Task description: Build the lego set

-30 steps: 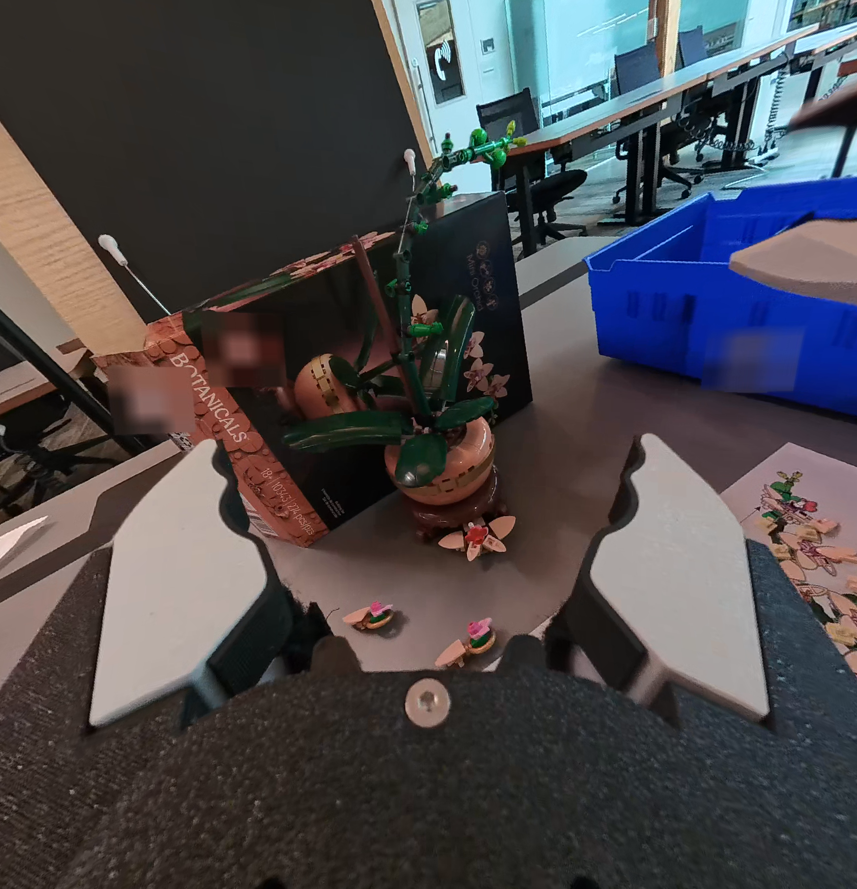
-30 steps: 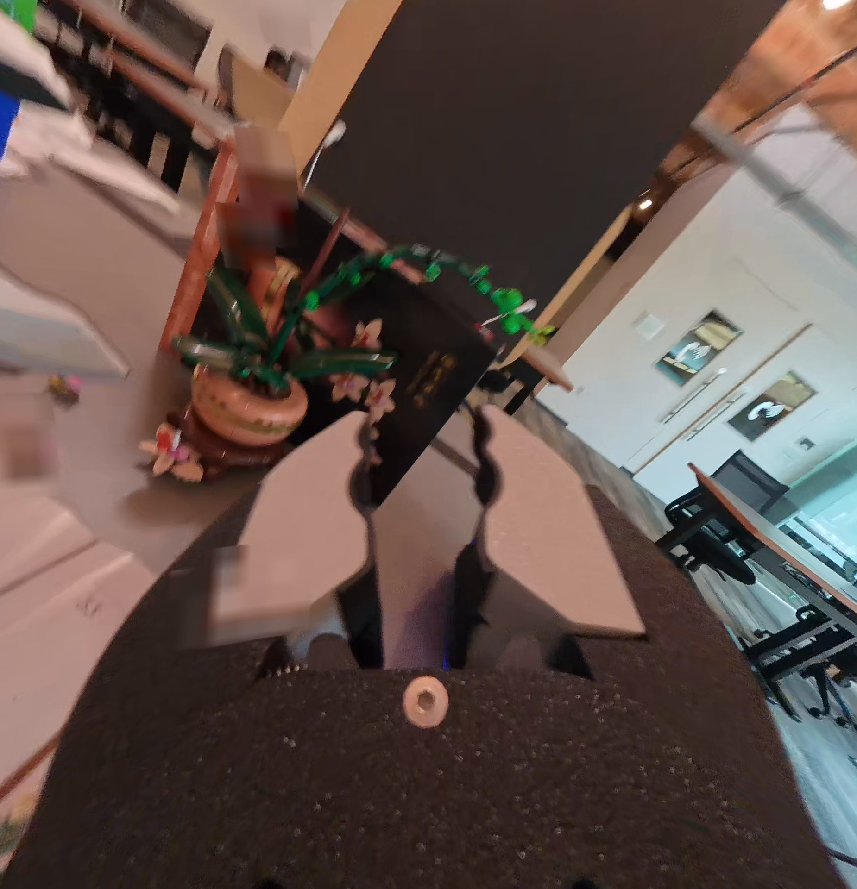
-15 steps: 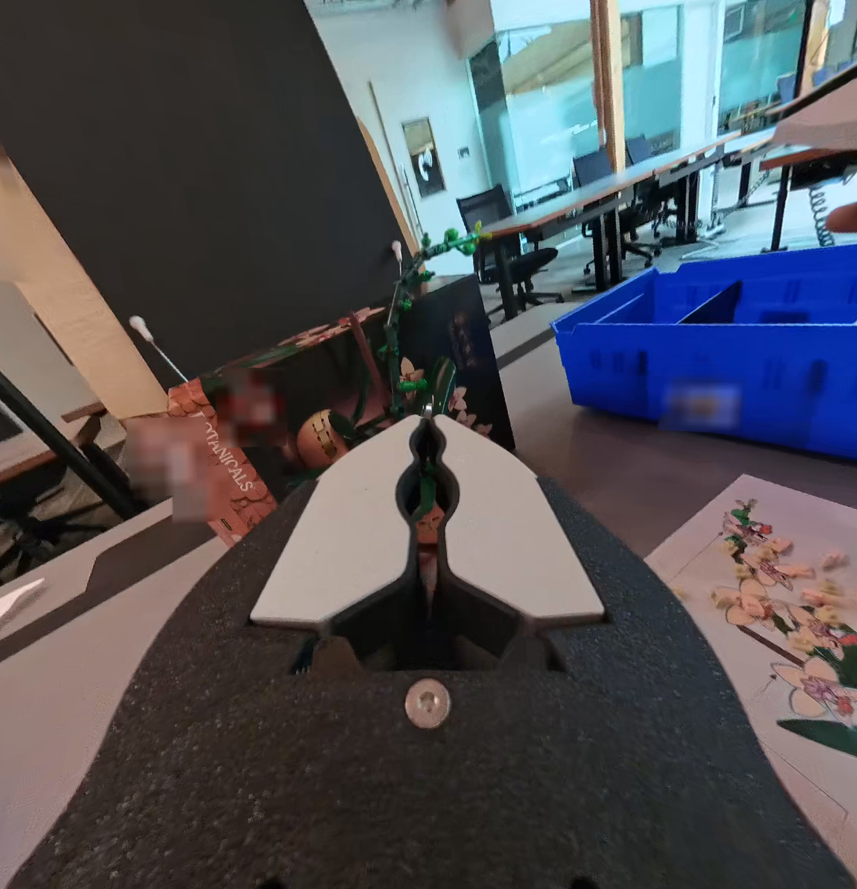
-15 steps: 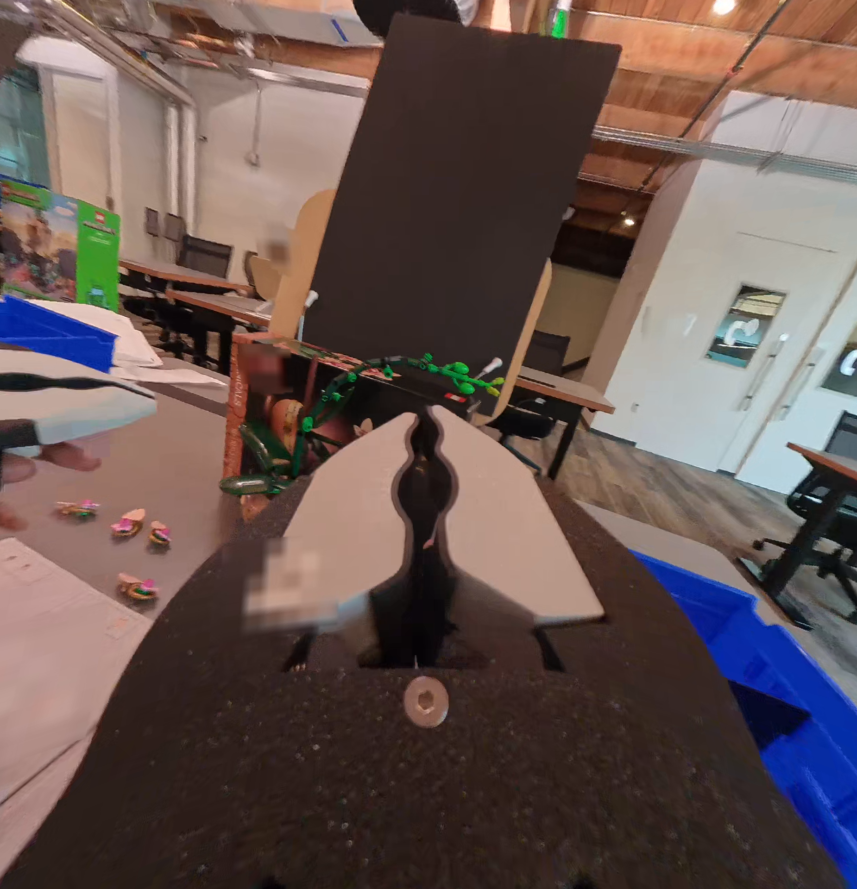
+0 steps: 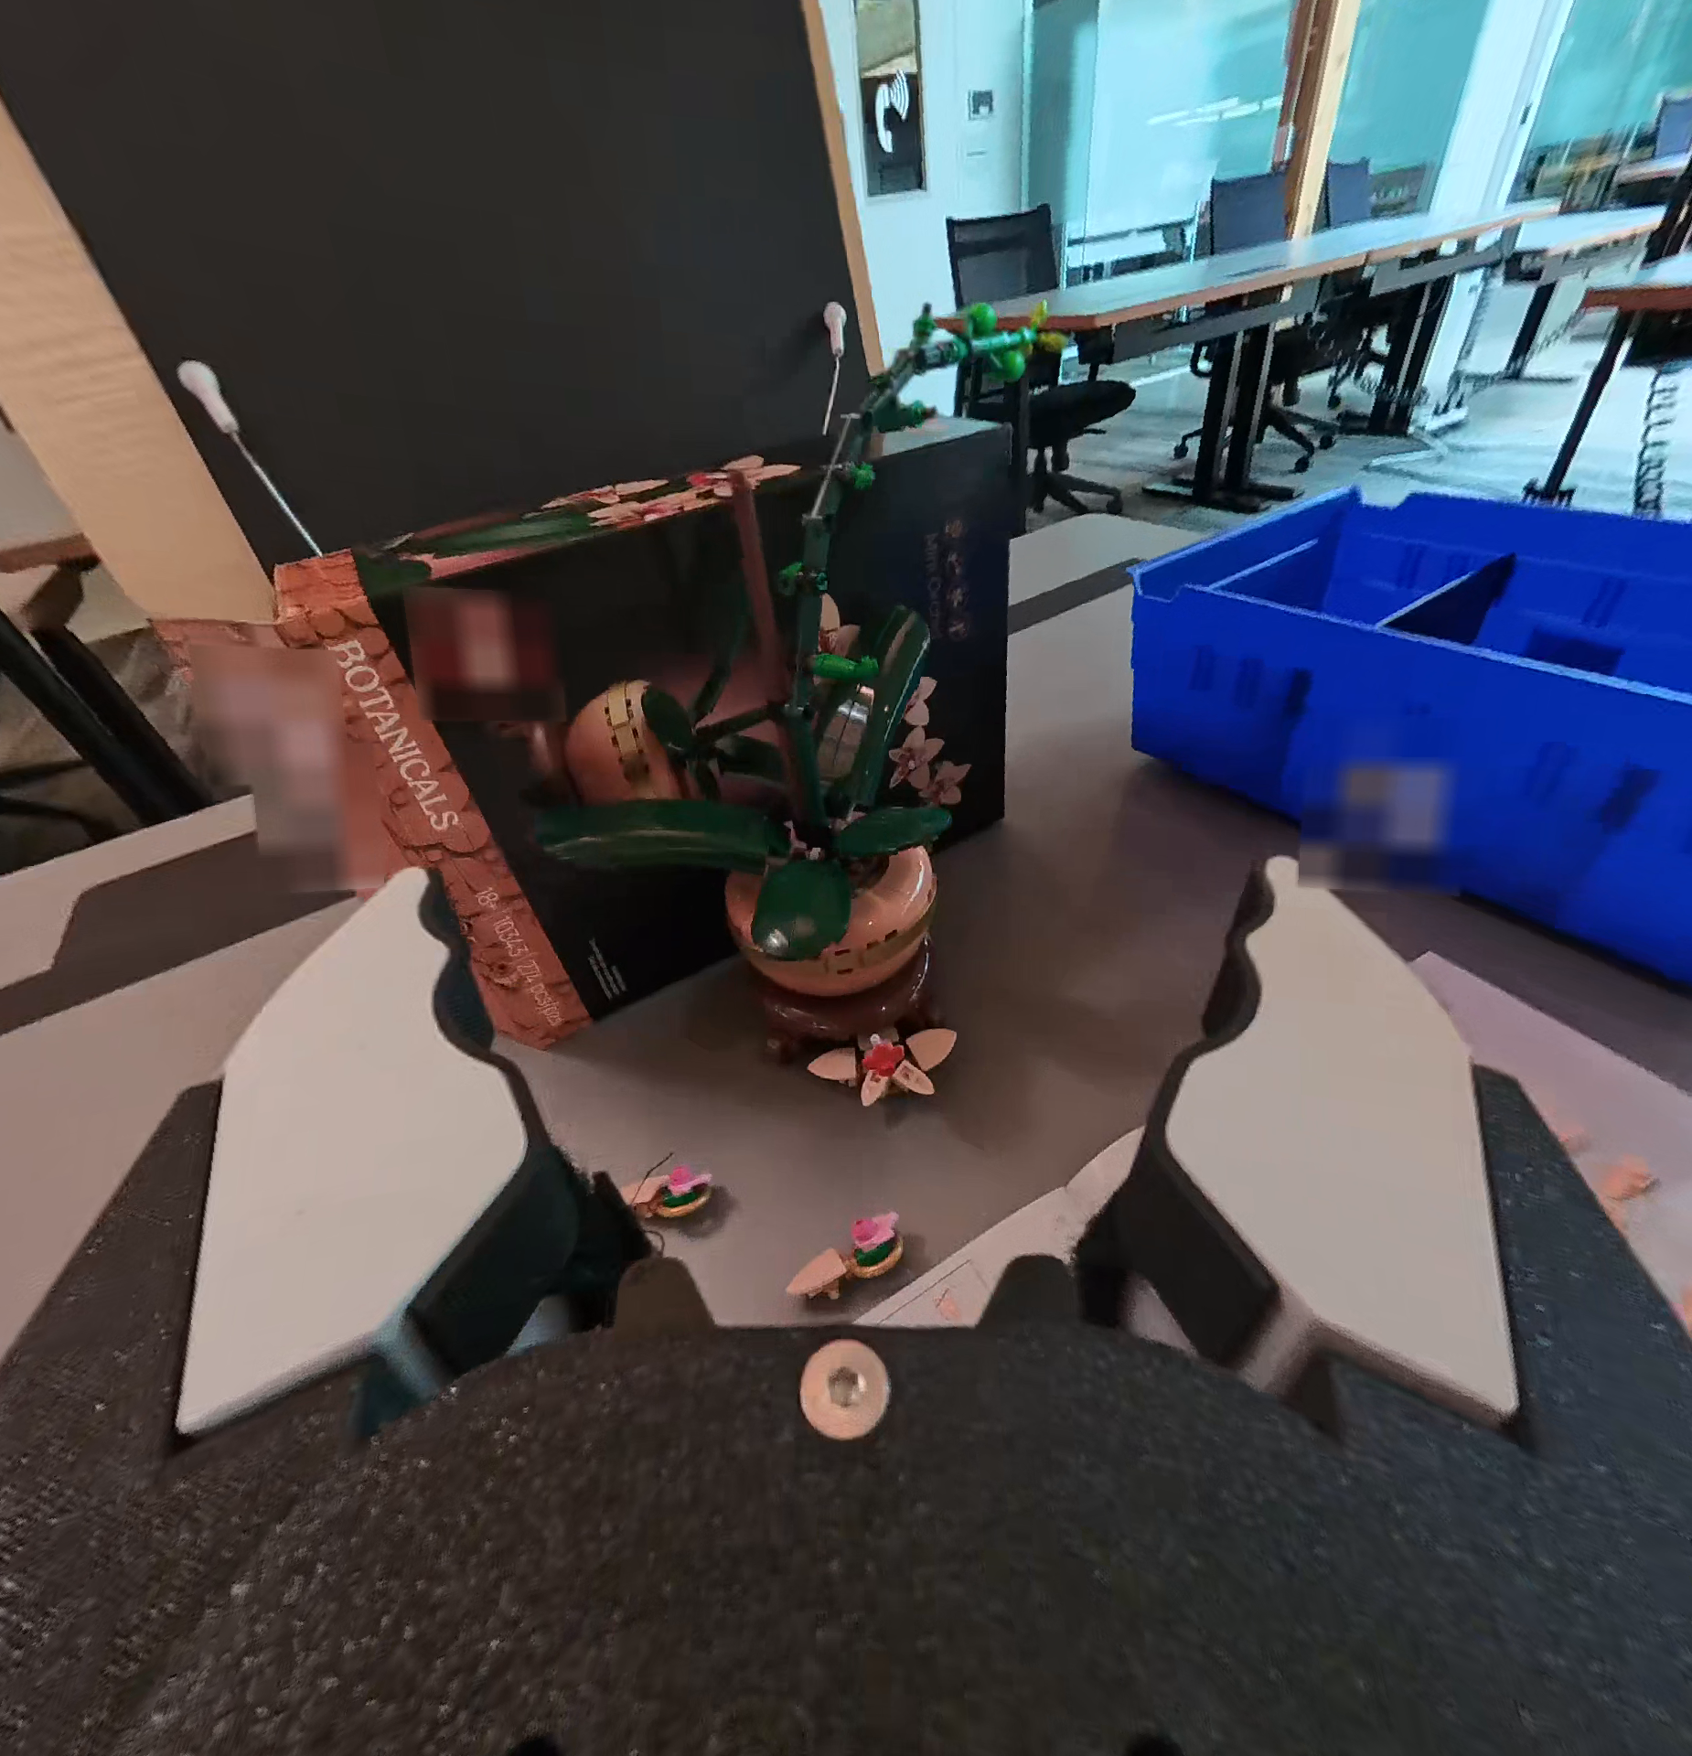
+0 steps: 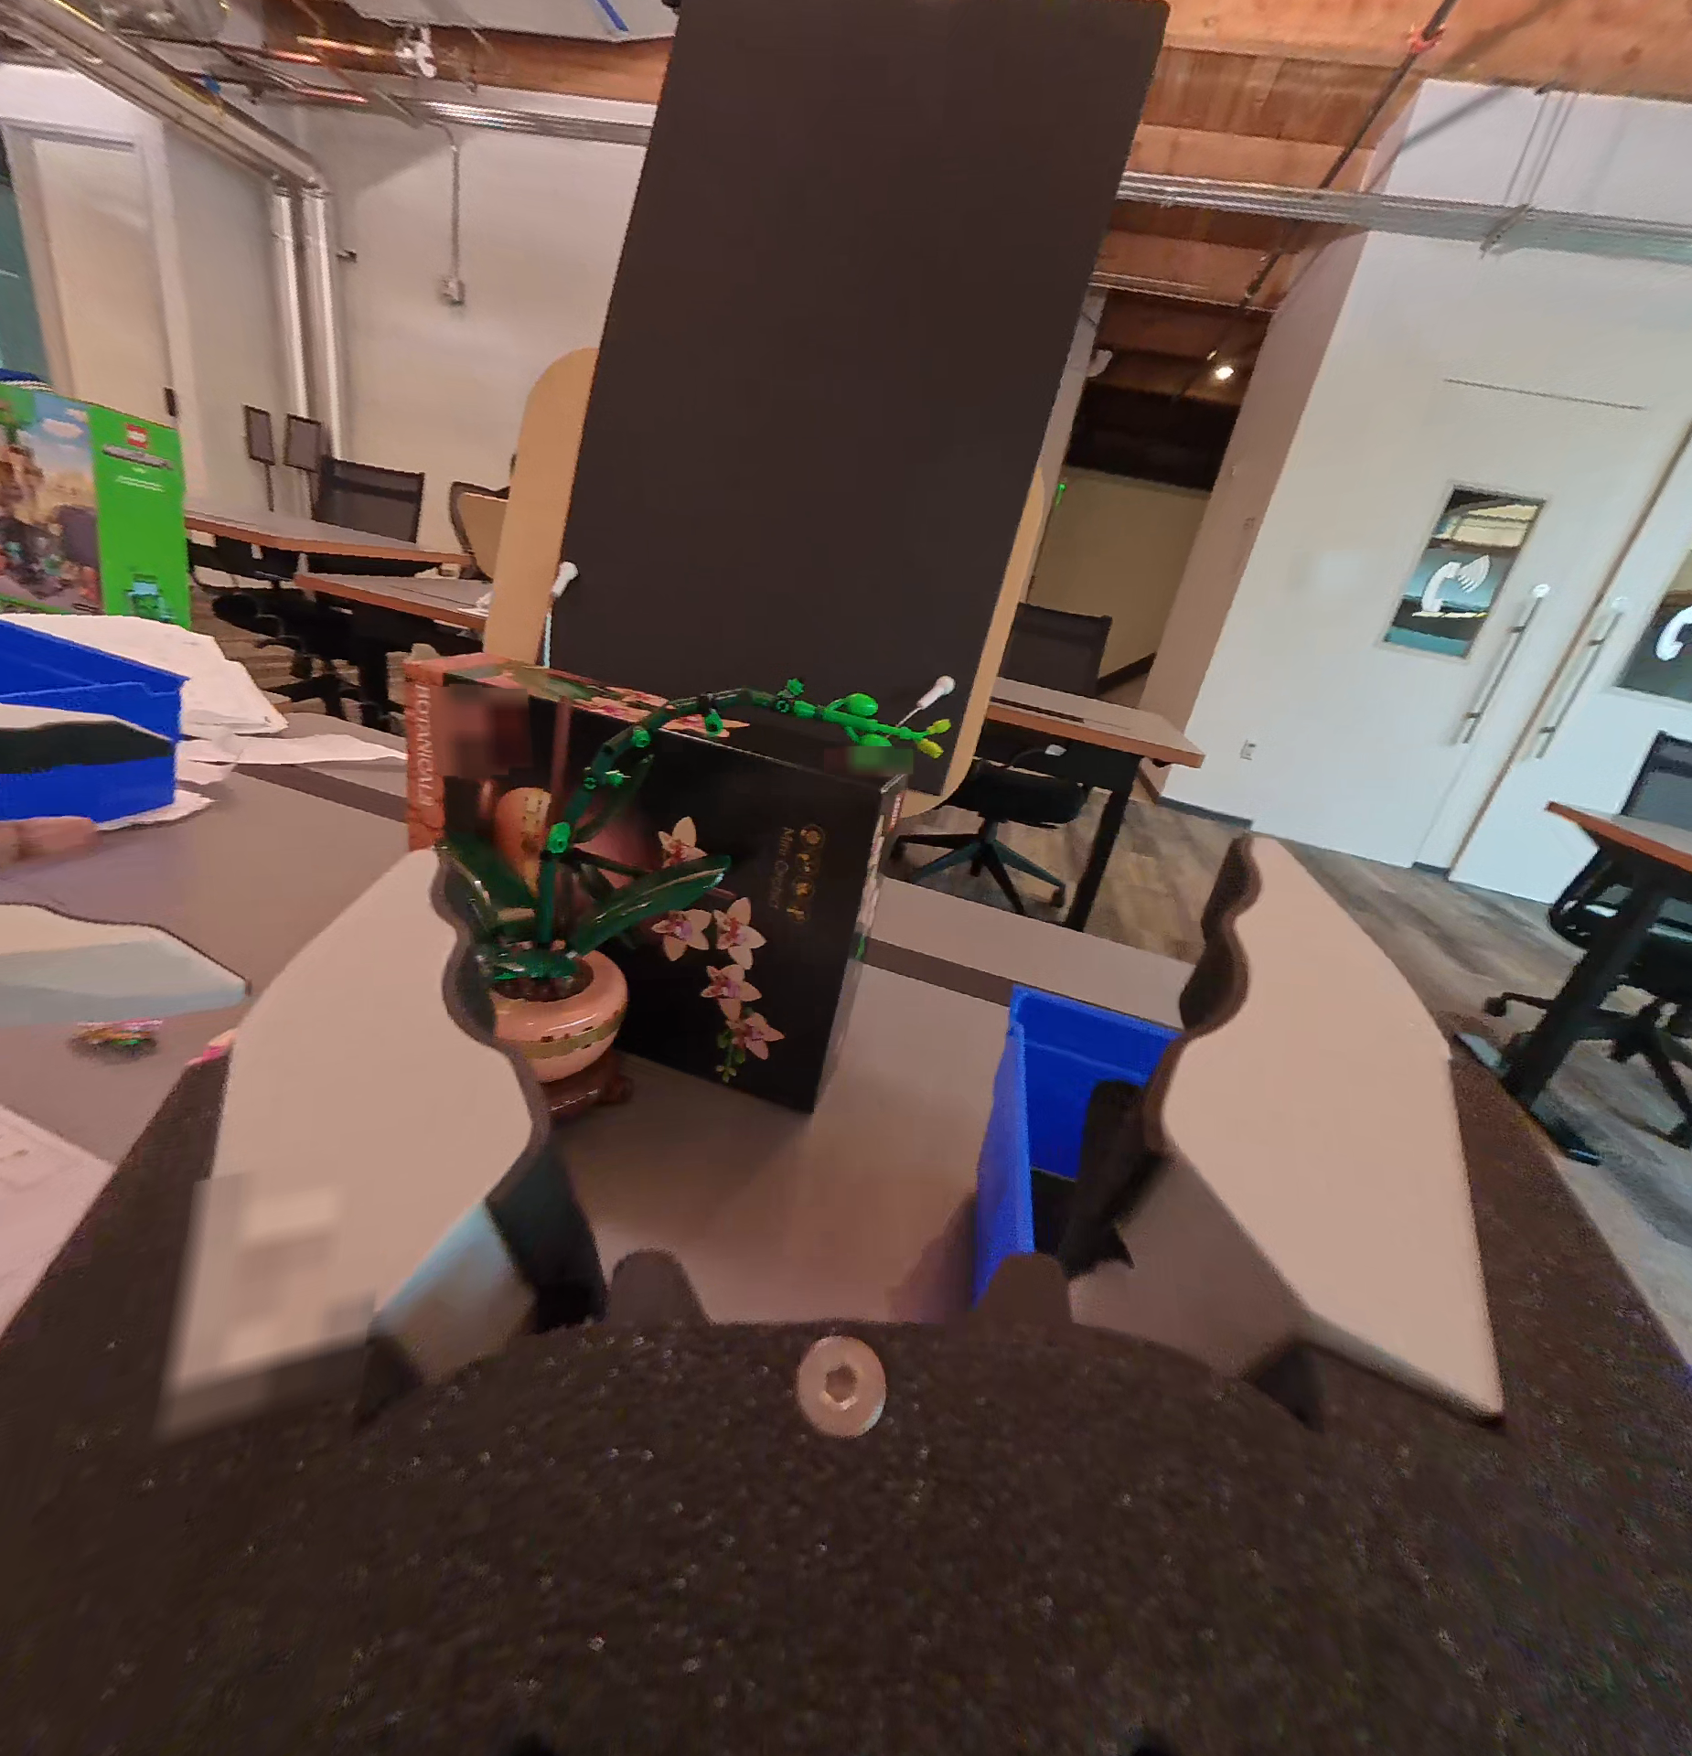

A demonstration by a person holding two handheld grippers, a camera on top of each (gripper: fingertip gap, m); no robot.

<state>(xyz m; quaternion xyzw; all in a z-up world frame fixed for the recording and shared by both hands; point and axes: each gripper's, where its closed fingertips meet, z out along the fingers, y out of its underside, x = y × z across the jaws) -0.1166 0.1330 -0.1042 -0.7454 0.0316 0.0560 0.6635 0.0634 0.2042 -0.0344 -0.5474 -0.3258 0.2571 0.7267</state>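
Currently, your left gripper (image 5: 842, 950) is spread wide with nothing between its fingers, hovering above the grey table (image 5: 1108, 912). Your right gripper (image 6: 842, 931) is likewise spread wide and holds nothing.

The brick-built orchid (image 5: 828, 855) stands upright in its pink pot, just in front of the printed box (image 5: 633, 684). Its arched green stem (image 6: 633, 751) carries buds but no flowers.

One loose flower (image 5: 875, 1062) lies touching the pot's base. Two smaller flower pieces (image 5: 676, 1188) (image 5: 866, 1245) lie nearer your left gripper. None is grasped.

The blue bin (image 5: 1450, 665) sits to the right; an instruction sheet (image 5: 1583, 1093) lies beside it.
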